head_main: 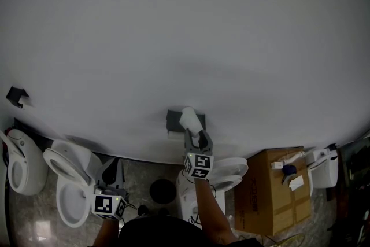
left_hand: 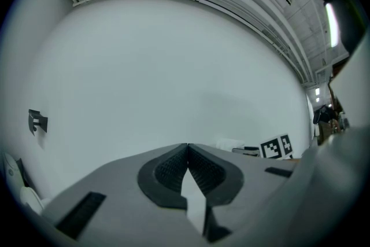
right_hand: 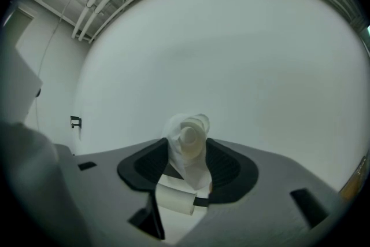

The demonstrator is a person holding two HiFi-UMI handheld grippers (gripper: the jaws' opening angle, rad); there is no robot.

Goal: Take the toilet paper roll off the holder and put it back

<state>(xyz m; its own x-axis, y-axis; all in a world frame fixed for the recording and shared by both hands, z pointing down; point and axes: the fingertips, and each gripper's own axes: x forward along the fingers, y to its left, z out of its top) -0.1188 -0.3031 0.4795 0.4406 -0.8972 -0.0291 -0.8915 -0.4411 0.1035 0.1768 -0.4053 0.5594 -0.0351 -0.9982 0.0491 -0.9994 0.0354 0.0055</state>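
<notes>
A white toilet paper roll (head_main: 189, 118) is squashed between the jaws of my right gripper (head_main: 197, 137), which is shut on it, just in front of the dark wall holder (head_main: 173, 121). In the right gripper view the roll (right_hand: 189, 137) sticks up between the black pads (right_hand: 228, 168), end-on and crumpled. Below it, through the jaw gap, a white cylinder (right_hand: 175, 199) sits on a dark bar. My left gripper (head_main: 113, 175) hangs low at the left, away from the holder. Its jaws (left_hand: 187, 147) are shut with nothing between them, facing the bare wall.
Toilets stand along the wall: one (head_main: 69, 182) by my left gripper, one (head_main: 23, 168) at far left, one (head_main: 228, 173) under my right arm. A cardboard box (head_main: 274, 194) with small items stands at right. A second dark bracket (head_main: 17, 96) hangs on the wall at left.
</notes>
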